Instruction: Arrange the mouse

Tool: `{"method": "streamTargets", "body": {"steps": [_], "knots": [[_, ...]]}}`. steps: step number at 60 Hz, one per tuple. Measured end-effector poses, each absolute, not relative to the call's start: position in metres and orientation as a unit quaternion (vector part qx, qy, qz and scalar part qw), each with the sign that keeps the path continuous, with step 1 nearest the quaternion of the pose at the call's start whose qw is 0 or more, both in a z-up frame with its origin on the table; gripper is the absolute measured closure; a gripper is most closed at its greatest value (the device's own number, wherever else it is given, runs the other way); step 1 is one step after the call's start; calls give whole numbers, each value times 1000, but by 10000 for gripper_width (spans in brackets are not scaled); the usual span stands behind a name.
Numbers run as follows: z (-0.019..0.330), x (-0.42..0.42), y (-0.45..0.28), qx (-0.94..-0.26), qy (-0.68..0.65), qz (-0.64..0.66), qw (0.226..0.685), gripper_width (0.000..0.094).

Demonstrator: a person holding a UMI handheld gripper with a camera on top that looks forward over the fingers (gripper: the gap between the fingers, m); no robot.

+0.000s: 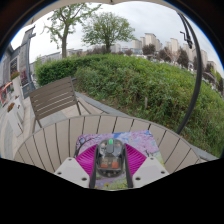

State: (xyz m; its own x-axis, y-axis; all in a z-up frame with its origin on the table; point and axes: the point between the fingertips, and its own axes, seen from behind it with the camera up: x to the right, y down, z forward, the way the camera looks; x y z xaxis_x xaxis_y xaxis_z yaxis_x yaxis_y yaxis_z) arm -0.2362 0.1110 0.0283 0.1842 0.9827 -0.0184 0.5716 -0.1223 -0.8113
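Note:
A grey, partly see-through mouse [110, 156] with a green-lit wheel sits between my fingers. My gripper [110, 166] is shut on it, and both magenta pads [86, 160] press its sides. The mouse is over a mouse pad [141, 142] with a pink and blue blossom print. The pad lies on a round table of pale wooden slats [60, 140], just ahead of the fingers. The mouse hides the middle of the pad, and I cannot tell if the mouse rests on the pad or hangs just above it.
A wooden chair [52, 100] stands beyond the table to the left on a terrace. A green hedge [150, 85] runs behind the table, with trees and buildings further off. The table's far rim curves close past the pad.

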Motion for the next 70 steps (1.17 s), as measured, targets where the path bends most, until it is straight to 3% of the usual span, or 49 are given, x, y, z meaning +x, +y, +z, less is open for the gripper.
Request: {"method": "streamTargets", "body": {"steps": [8, 14, 16, 19, 23, 32, 40, 53, 70], "knots": [[-20, -241, 123, -699, -578, 277, 317, 492], [-19, -239, 125, -697, -584, 272, 316, 416], [-17, -234, 125, -703, -582, 265, 312, 310], [1, -227, 131, -710, -573, 258, 318, 80], [36, -206, 132, -712, -565, 257, 330, 102], [108, -112, 95, -720, -575, 266, 283, 91], [160, -15, 71, -710, -594, 255, 280, 90], [183, 98, 41, -717, -596, 244, 269, 87], [185, 140, 35, -706, -601, 239, 286, 88]]}}
